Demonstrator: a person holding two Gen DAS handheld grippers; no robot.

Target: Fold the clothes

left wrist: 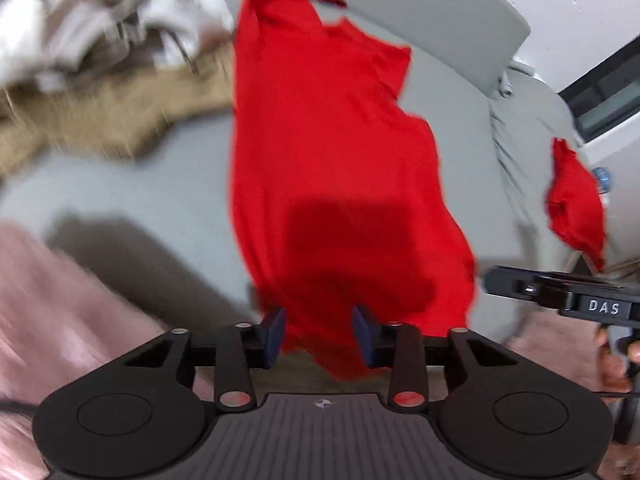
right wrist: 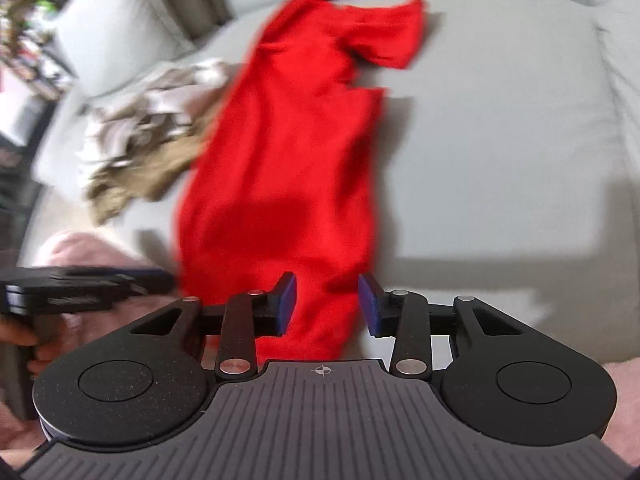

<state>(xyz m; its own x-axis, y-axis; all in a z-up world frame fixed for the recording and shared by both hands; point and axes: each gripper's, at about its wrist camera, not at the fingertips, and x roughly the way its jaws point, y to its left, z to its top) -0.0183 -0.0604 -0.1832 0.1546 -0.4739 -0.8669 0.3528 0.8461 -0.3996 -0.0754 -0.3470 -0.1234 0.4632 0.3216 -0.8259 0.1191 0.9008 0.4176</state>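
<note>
Blue pads on the left gripper [left wrist: 319, 334] are seen wide apart, with the near edge of the red shirt [left wrist: 328, 168] lying between them but not pinched. Just the same is seen at the right gripper [right wrist: 327, 304]: its pads stand wide and nothing is held. The red shirt is stretched out long on the grey couch [left wrist: 120, 184], with a sleeve [right wrist: 384, 36] spread at the far end. It is not neatly folded now. For a good fold, the near edge should be pinched at both corners and kept flat. Farther off, a heap of beige clothes [right wrist: 148, 136] is piled. No boxes or baskets can be seen.
</note>
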